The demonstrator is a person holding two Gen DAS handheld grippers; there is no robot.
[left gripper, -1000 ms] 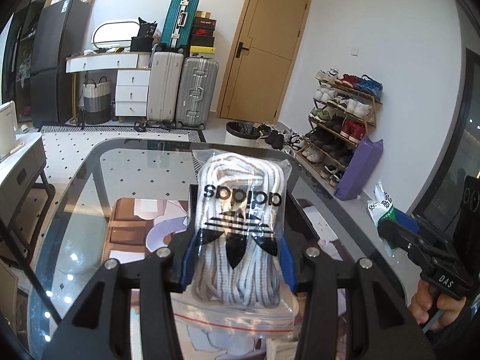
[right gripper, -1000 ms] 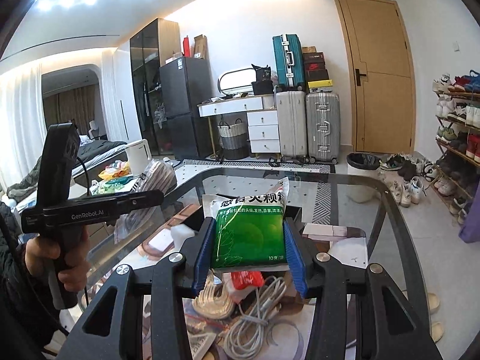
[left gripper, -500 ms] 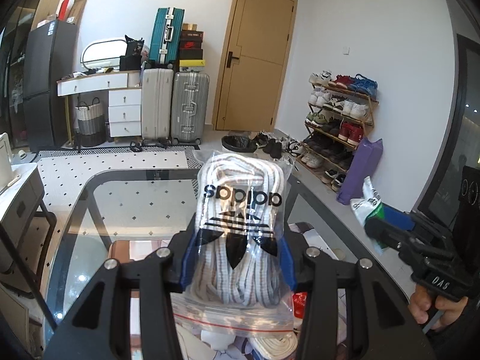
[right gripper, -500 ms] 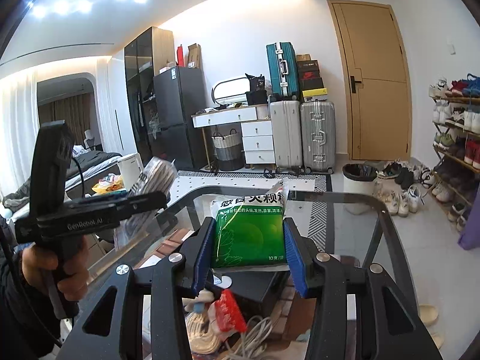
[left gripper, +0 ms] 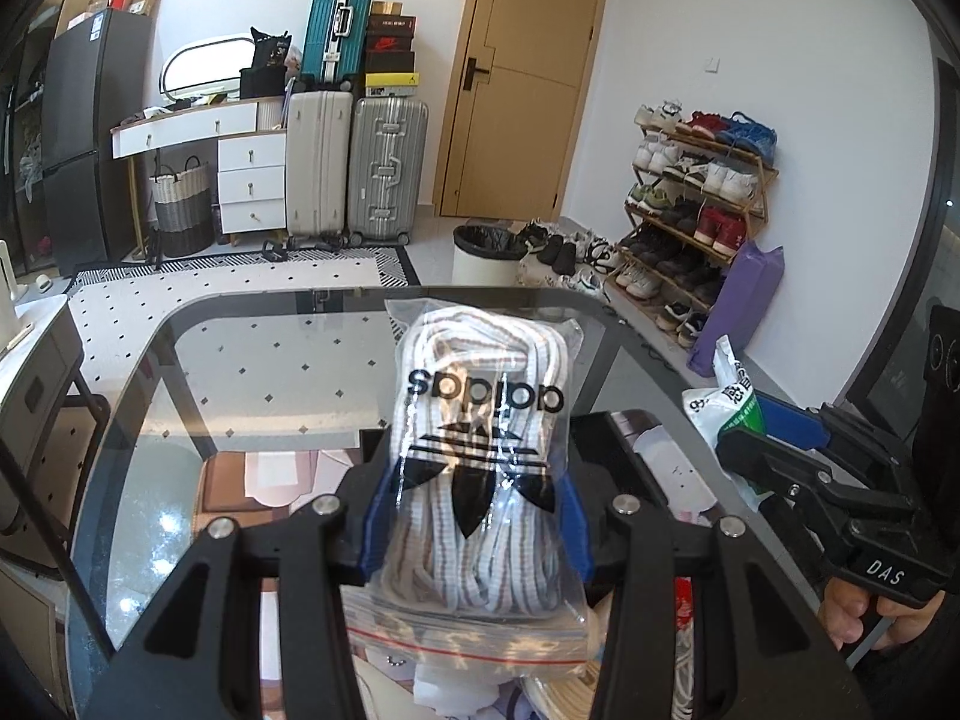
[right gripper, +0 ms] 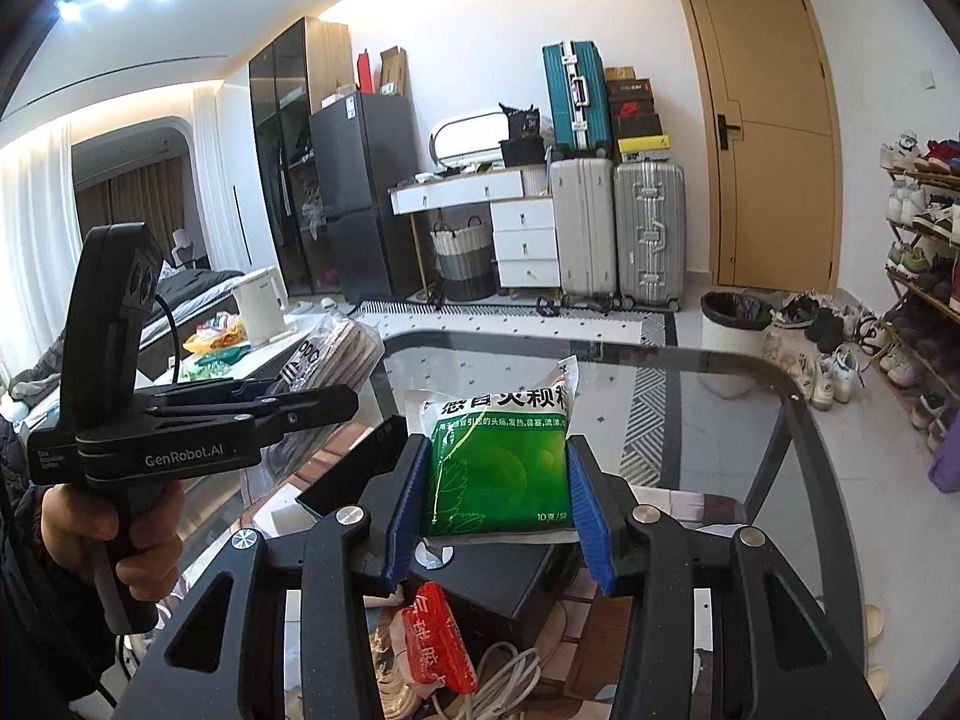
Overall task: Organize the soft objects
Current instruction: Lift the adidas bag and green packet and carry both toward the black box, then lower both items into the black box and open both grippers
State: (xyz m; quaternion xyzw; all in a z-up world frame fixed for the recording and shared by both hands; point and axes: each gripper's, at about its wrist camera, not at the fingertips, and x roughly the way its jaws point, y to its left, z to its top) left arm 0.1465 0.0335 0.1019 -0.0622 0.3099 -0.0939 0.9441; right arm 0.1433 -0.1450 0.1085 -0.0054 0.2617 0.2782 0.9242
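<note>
While my left hand-held gripper (left gripper: 477,516) clamps the bag of laces (left gripper: 480,456) and my right hand-held gripper (right gripper: 495,516) the green packet (right gripper: 498,468), both above the glass worktop (left gripper: 252,372), a black box (right gripper: 480,582), cables (right gripper: 504,678) and a red packet (right gripper: 438,636) lie beneath.

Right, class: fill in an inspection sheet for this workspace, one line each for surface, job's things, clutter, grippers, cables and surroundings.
Surface: glass table, far part bare.
Job's things: laces bag; green packet.
Clutter: black box, red packet below the grippers.
Grippers: left gripper shut on laces bag; right gripper shut on green packet.
Cables: white cord beside red packet.
Surroundings: suitcases, door, shoe rack, bin.
</note>
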